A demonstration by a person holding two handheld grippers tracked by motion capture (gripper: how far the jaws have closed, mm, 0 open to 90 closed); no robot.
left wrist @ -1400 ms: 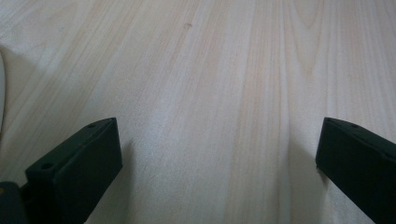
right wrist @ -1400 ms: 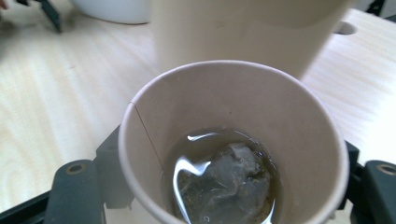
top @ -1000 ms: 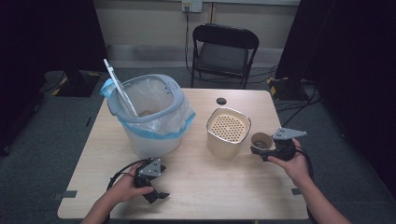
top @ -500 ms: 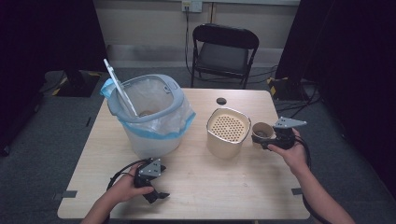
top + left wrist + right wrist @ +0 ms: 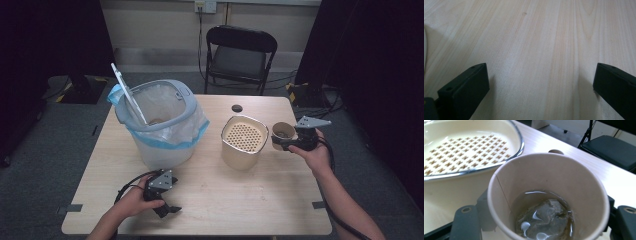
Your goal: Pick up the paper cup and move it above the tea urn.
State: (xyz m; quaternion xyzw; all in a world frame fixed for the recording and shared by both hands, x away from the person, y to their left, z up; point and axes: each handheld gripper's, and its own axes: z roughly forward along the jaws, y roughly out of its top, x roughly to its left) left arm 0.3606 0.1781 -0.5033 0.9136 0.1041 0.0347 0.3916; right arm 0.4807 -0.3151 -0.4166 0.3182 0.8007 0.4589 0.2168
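A brown paper cup (image 5: 282, 134) hangs just above the table's right side, with my right gripper (image 5: 286, 141) shut on its sides. In the right gripper view the cup (image 5: 549, 195) holds brownish liquid and a soaked tea bag (image 5: 546, 217); a black jaw presses on each side. Just left of the cup stands a cream container with a perforated top (image 5: 243, 141), close ahead in the right gripper view (image 5: 461, 150). My left gripper (image 5: 167, 209) rests on the table (image 5: 215, 200) near the front left, jaws open over bare wood (image 5: 540, 85).
A grey bin lined with a clear and blue bag (image 5: 160, 120) stands at the back left, its white lid (image 5: 127, 95) tipped up. A small black disc (image 5: 236, 108) lies near the far edge. A black folding chair (image 5: 240, 50) stands beyond the table.
My right gripper has carried the paper cup up and toward the far side of the table. The left gripper has stayed put.
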